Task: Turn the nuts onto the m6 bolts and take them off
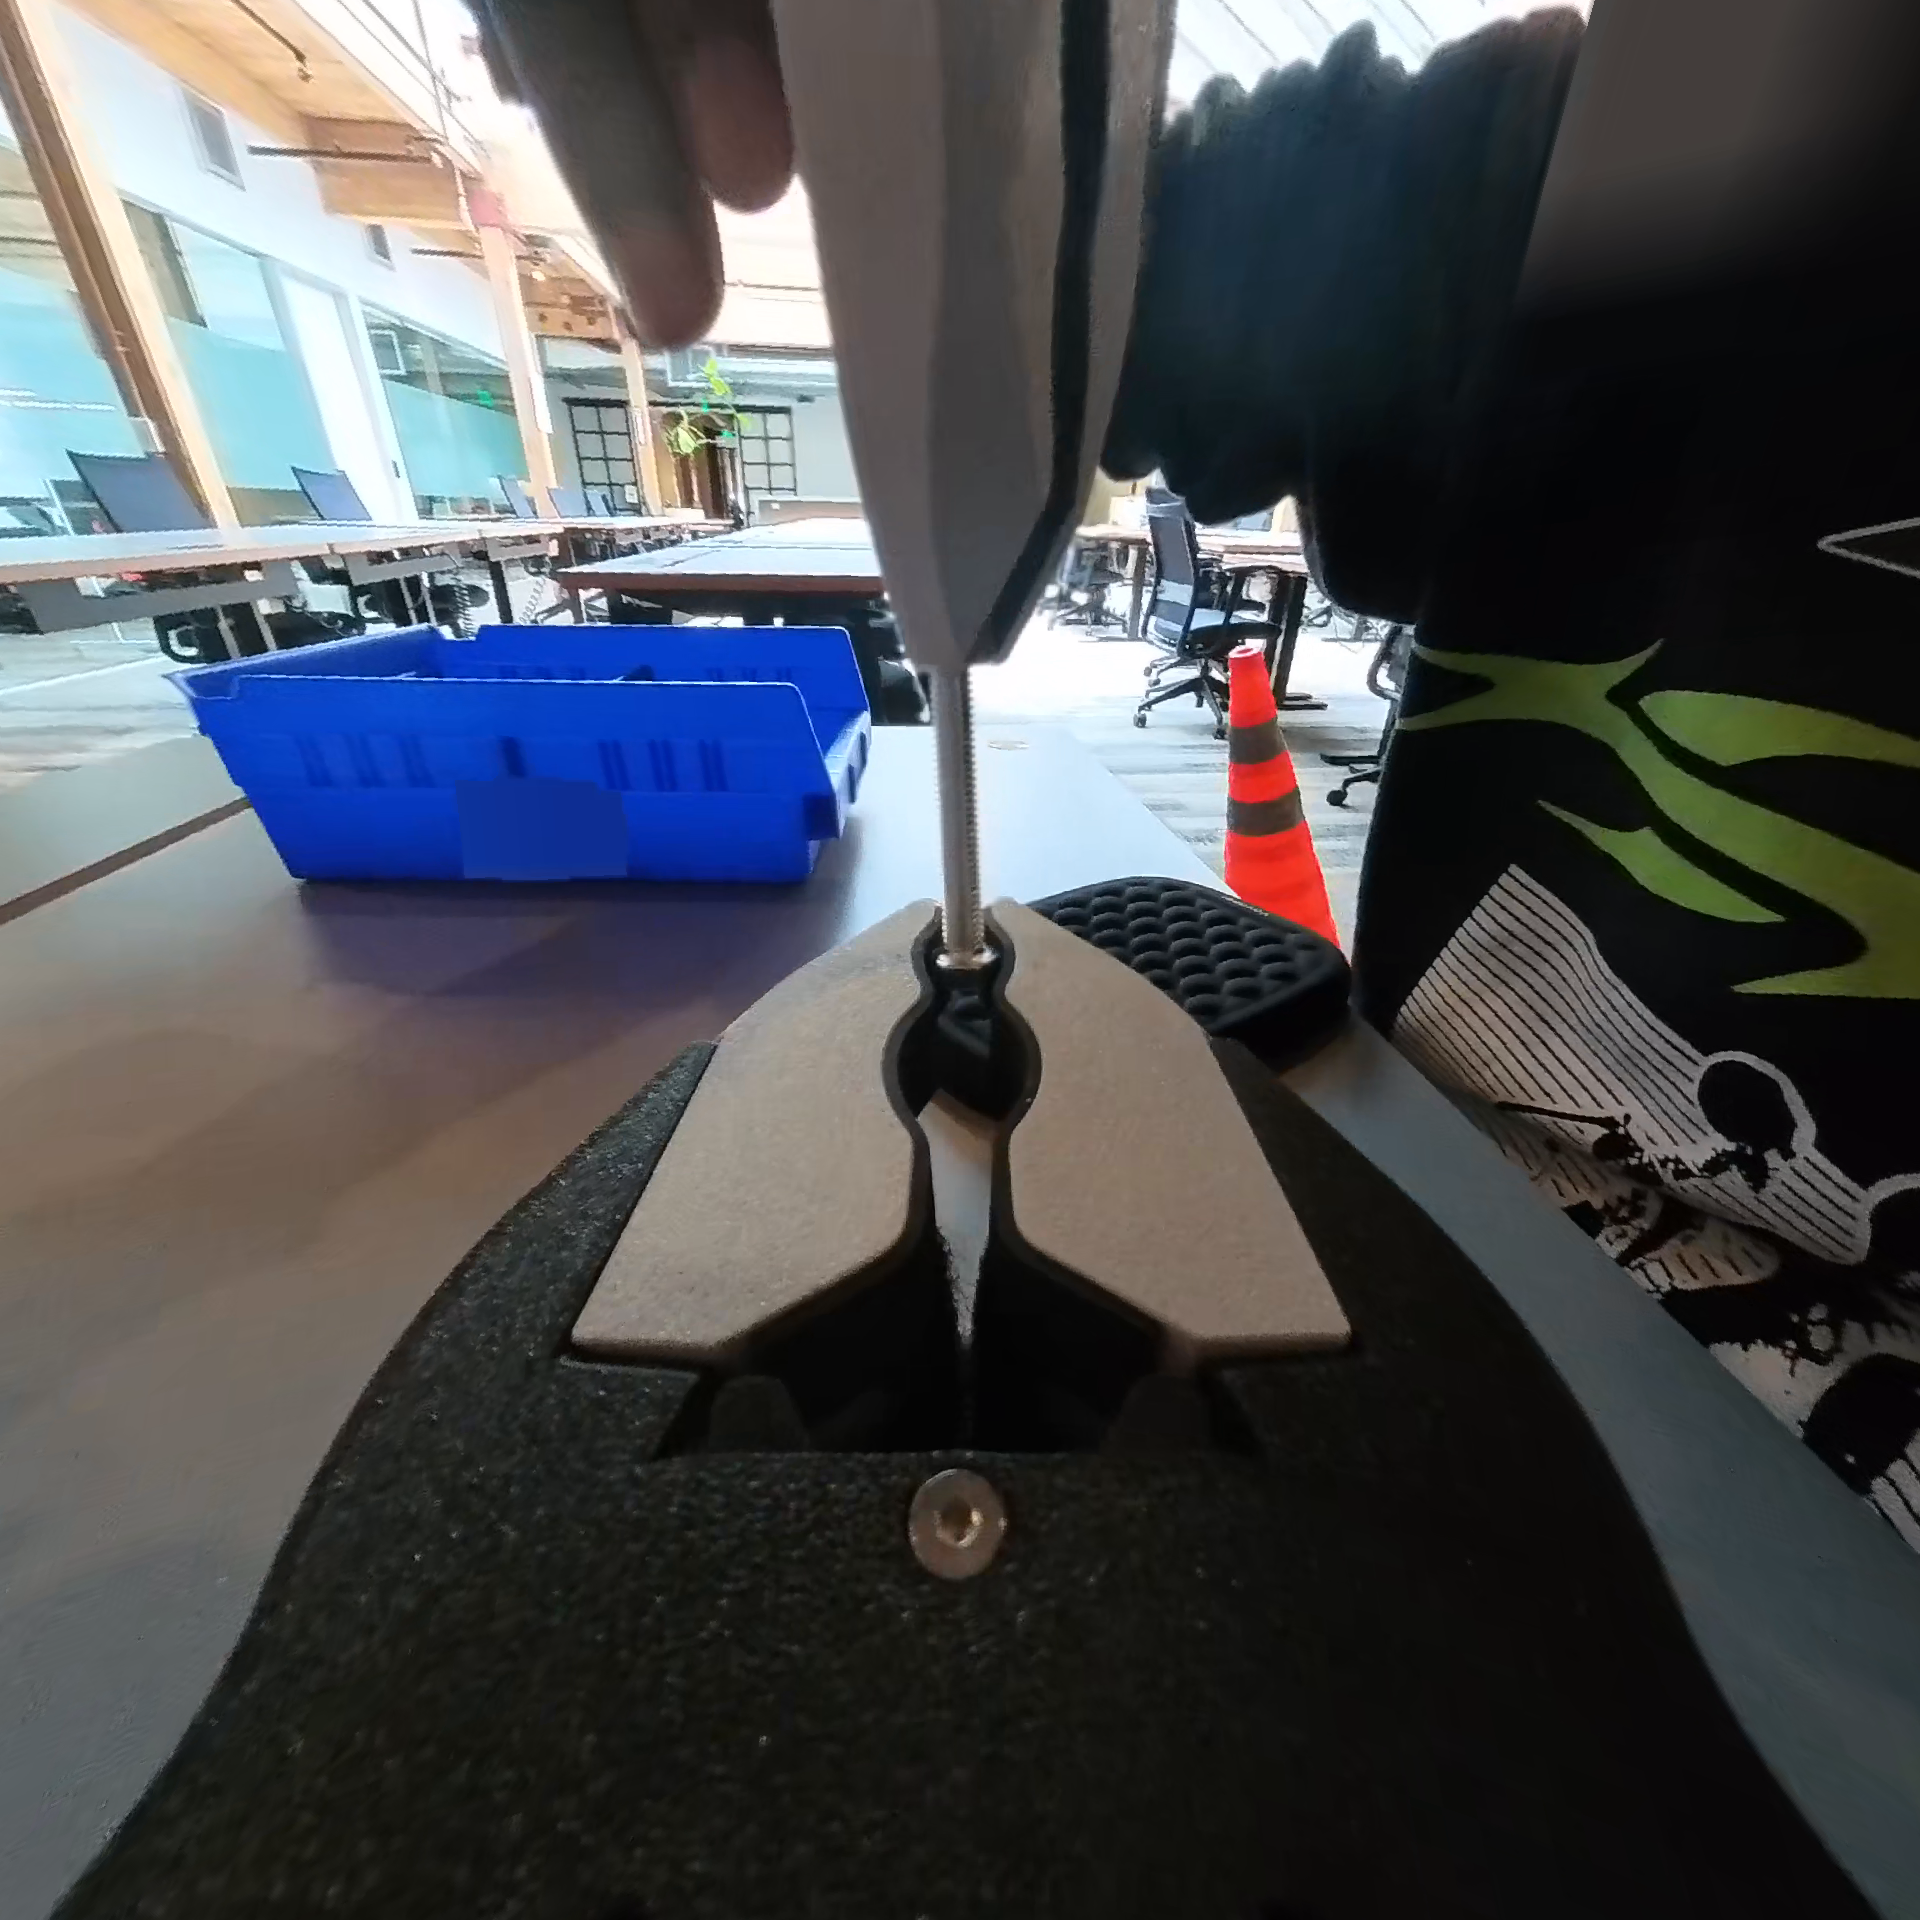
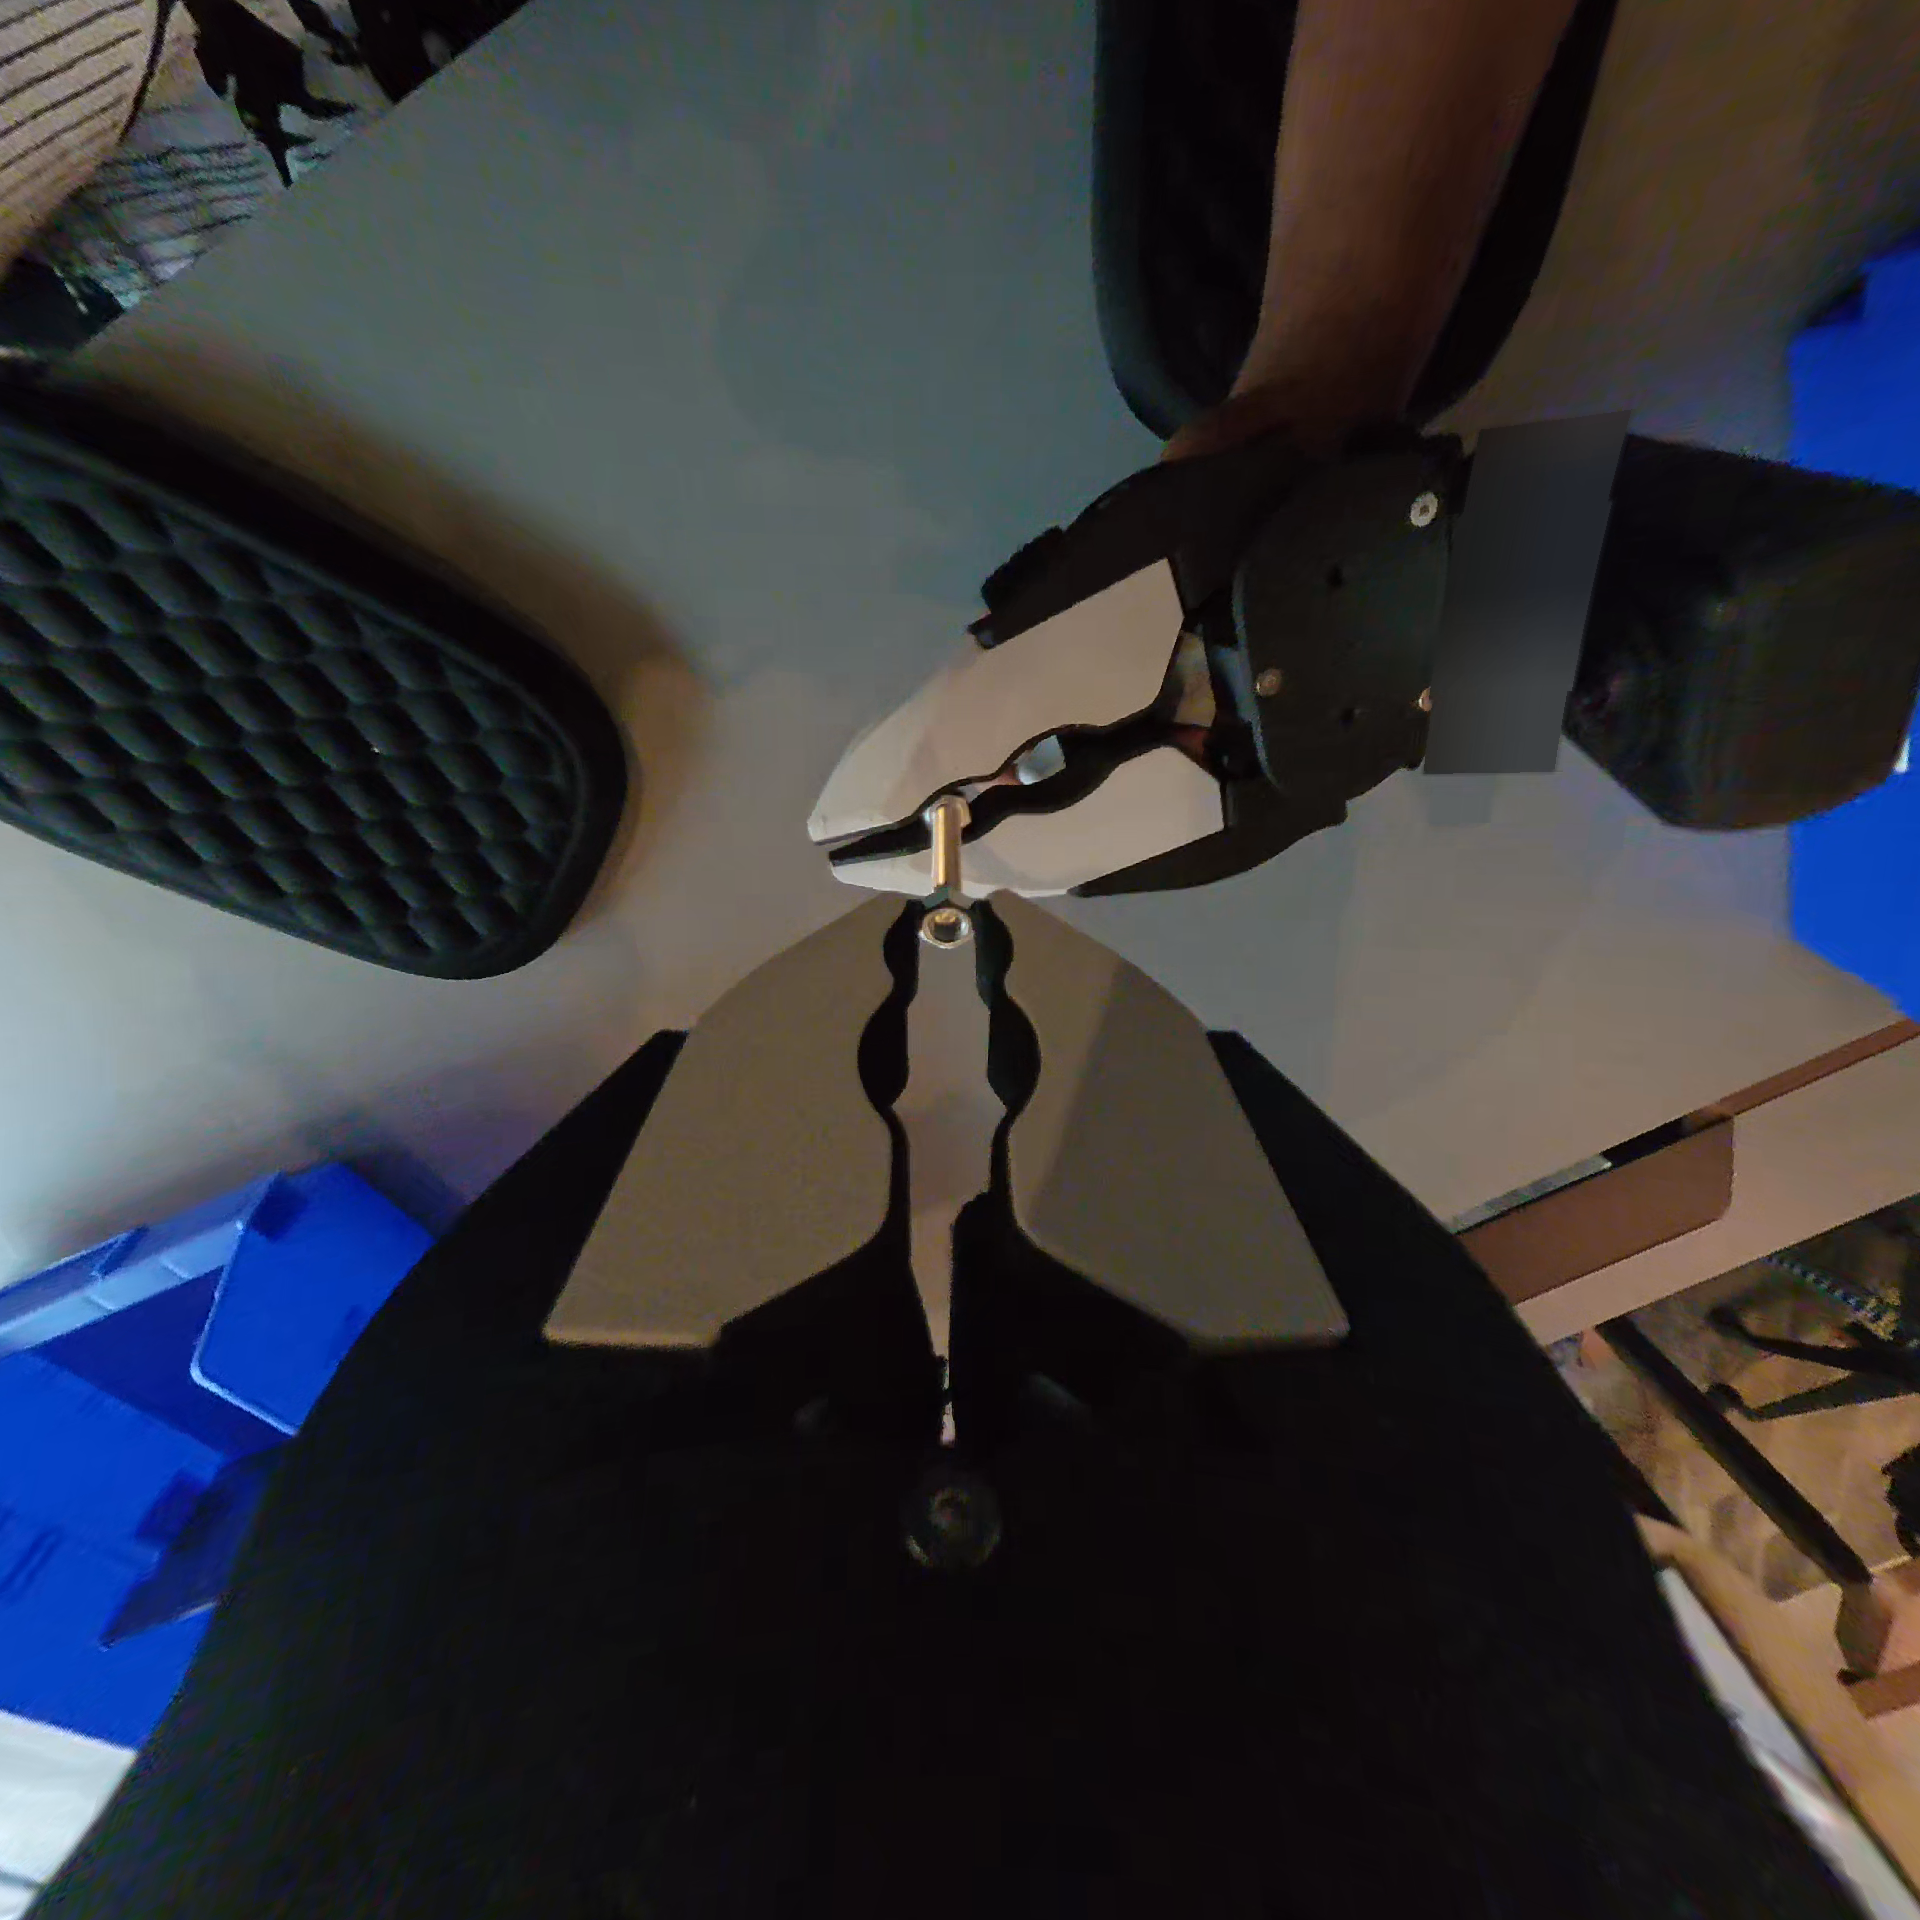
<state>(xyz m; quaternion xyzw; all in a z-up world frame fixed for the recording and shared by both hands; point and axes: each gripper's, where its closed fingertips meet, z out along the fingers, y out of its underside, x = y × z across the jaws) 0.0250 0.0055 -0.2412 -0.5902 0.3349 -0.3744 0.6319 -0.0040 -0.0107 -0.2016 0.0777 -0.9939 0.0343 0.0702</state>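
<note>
My left gripper (image 1: 961, 920) is shut on the lower end of a silver threaded bolt (image 1: 956, 800), which stands upright from its fingertips above the grey table (image 1: 260, 1091). My right gripper (image 1: 961, 649) comes down from above, and its fingertips cover the bolt's top end. In the right wrist view my right gripper (image 2: 943, 920) is shut on a silver hex nut (image 2: 943, 927) that sits at the tip of the bolt (image 2: 943, 844). The left gripper (image 2: 836, 850) shows just beyond, clamped across the bolt.
A blue bin (image 1: 520, 758) stands on the table to the far left. A black honeycomb pad (image 1: 1195, 956) lies just right of the grippers near the table edge. The person's torso (image 1: 1662, 831) is close on the right. An orange cone (image 1: 1268, 790) stands on the floor. Spacing between my two grippers at the tips: around 5 centimetres.
</note>
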